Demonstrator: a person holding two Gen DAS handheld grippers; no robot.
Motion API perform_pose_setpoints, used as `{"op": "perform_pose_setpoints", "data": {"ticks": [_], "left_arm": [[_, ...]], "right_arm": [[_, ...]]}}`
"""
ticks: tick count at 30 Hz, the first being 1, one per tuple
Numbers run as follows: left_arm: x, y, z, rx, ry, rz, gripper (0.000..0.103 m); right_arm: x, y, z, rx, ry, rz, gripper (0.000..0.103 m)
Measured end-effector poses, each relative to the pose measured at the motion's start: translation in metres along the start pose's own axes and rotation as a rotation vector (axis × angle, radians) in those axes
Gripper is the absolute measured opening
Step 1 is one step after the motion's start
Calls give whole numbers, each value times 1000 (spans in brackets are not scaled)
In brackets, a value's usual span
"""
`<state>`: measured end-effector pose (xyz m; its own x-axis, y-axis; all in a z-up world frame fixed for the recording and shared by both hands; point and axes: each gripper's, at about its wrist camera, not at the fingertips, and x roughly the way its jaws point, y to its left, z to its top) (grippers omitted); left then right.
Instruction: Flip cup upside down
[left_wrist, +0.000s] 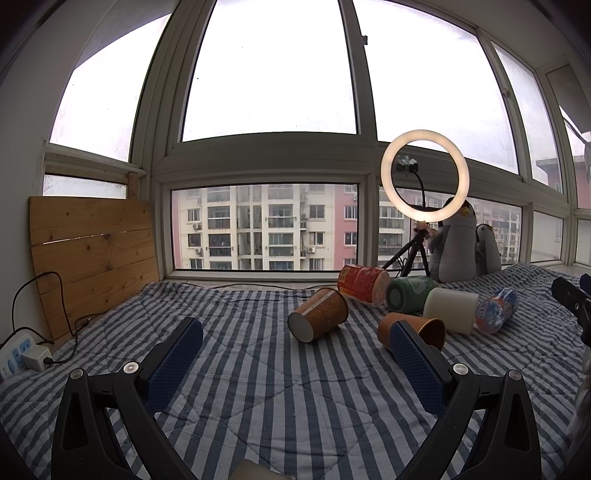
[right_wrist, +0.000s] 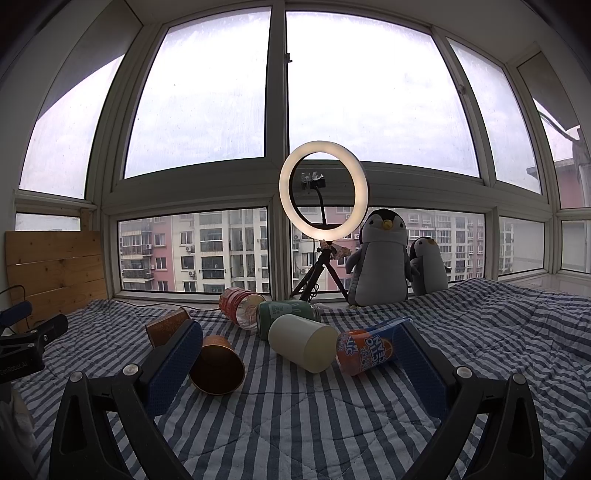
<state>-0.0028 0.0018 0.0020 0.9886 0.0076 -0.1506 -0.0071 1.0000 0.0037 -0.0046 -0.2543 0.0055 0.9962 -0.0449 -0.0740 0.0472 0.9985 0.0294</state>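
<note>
Several cups lie on their sides on the striped blanket (left_wrist: 240, 369). A brown paper cup (left_wrist: 318, 314) lies base toward me, ahead of my open left gripper (left_wrist: 295, 347). A second brown cup (left_wrist: 424, 326) lies behind its right finger. In the right wrist view my right gripper (right_wrist: 301, 347) is open and empty; the brown cup (right_wrist: 218, 365) lies by its left finger, a white cup (right_wrist: 303, 341) lies ahead between the fingers, and an orange-blue printed cup (right_wrist: 364, 350) lies by the right finger. A green cup (right_wrist: 284, 314) and a red cup (right_wrist: 240, 304) lie farther back.
A lit ring light on a tripod (right_wrist: 323, 192) and two plush penguins (right_wrist: 382, 258) stand by the window. A wooden board (left_wrist: 92, 254), a cable and a power strip (left_wrist: 16, 354) are at the left. My left gripper shows at the left edge in the right wrist view (right_wrist: 29, 332).
</note>
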Motion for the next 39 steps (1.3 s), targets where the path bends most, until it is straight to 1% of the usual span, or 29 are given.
{"op": "perform_pose_setpoints", "data": {"ticks": [14,27,35,39], "left_arm": [[0,1,-1,0,2,0,102],[7,1,-4,-1,29,1,102],[13,-1,-4,1,53,-14,102],[17,-2,-4,2,71,-19,102]], "right_arm": [[0,0,0,3,4,0,102],[2,-2,-1,23,18,4,102],[9,-7,-1,50,52,16,102],[16,-10,-2,68,88,32,102]]}}
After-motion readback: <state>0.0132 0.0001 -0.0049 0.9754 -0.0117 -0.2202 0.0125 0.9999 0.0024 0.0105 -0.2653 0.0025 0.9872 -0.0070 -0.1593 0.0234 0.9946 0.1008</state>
